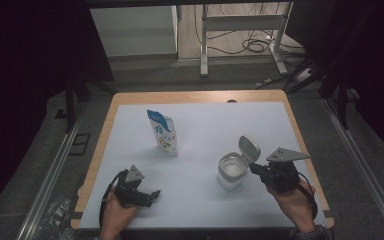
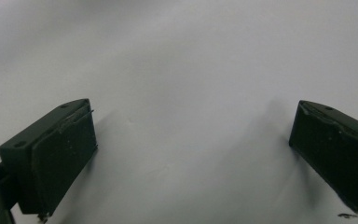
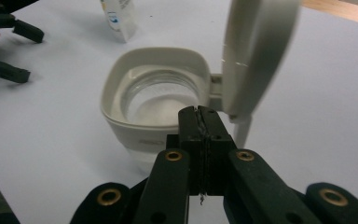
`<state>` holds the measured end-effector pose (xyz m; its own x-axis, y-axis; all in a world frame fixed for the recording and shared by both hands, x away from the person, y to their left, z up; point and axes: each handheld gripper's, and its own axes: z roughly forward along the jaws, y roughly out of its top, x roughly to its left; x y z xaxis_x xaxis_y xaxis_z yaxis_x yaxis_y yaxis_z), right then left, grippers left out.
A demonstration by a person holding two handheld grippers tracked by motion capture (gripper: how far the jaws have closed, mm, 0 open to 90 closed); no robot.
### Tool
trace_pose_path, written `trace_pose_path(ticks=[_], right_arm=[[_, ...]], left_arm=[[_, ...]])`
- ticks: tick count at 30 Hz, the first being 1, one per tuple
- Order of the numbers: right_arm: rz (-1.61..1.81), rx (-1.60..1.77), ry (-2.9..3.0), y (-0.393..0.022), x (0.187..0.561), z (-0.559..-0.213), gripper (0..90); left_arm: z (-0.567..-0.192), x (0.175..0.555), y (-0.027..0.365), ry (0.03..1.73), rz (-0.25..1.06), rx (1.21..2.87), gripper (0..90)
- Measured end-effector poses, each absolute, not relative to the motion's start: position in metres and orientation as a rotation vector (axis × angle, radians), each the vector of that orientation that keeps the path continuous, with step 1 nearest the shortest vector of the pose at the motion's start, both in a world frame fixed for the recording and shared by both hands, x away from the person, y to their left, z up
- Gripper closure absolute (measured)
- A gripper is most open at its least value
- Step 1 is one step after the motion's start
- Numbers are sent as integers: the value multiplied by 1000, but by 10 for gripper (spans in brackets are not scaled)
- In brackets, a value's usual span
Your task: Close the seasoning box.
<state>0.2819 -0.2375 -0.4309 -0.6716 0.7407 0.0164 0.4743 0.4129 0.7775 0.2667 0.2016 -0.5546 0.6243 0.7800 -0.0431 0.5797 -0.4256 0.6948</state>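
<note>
My right gripper (image 3: 200, 112) has its jaws pressed together on nothing, tips just beside the rim of the square white plastic jar (image 1: 230, 171), whose hinged lid (image 1: 249, 148) stands open; the jar sits on the white table sheet (image 1: 215, 125), right of centre near me. My left gripper (image 1: 147, 196) rests low at front left, jaws wide apart over bare sheet. The blue-and-white stand-up pouch (image 1: 163, 131) stands upright further back, well apart from both.
</note>
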Motion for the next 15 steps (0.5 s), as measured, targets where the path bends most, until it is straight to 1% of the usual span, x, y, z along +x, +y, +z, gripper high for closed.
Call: trace_pose_path(ticks=[9, 15], right_arm=[[1132, 1123, 2288, -257, 287, -436, 883], [1134, 1146, 2252, -262, 295, -436, 883]], left_arm=[[-555, 267, 202, 1060, 375, 2158, 7], [-555, 267, 202, 1060, 375, 2158, 7]])
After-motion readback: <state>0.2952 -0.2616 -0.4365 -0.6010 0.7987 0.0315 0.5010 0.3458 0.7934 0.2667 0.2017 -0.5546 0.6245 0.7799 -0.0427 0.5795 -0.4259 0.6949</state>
